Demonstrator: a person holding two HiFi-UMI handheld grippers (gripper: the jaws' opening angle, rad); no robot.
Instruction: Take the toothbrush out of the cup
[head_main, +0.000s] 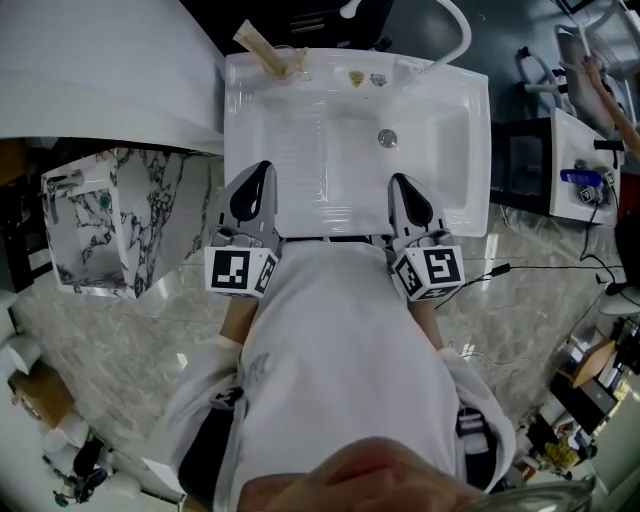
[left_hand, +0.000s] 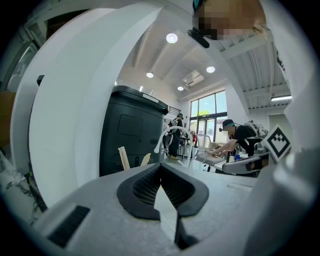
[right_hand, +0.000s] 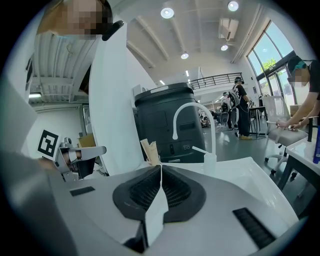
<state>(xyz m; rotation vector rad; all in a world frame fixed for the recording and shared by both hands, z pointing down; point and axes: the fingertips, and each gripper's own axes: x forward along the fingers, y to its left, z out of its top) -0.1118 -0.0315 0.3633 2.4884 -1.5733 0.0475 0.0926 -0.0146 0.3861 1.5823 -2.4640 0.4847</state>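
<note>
Holding both tools closed and empty: left gripper and right gripper side by side over the near edge of the sink, pads pressed flat together in each gripper view, pointing across the basin toward its far edge. Looking for the toothbrush at the far left corner of the sink, standing in a clear cup on the rim, well apart from either tool. Reading its long axis as tilted: pale wooden-looking handle rising out of the cup and leaning away toward the far left, free end uppermost. Seen from the right gripper view as an upright pale stick just above and left of the closed tips, with the white faucet to its right at the far right corner. Judging the left gripper the nearer: cup almost straight ahead of it along the left side of the basin, against a diagonal reach across the basin for the right. Likely calling for opened jaws, a forward reach to the far left corner, a pinch on the exposed handle above the cup's lip, then a lift along the lean.
</note>
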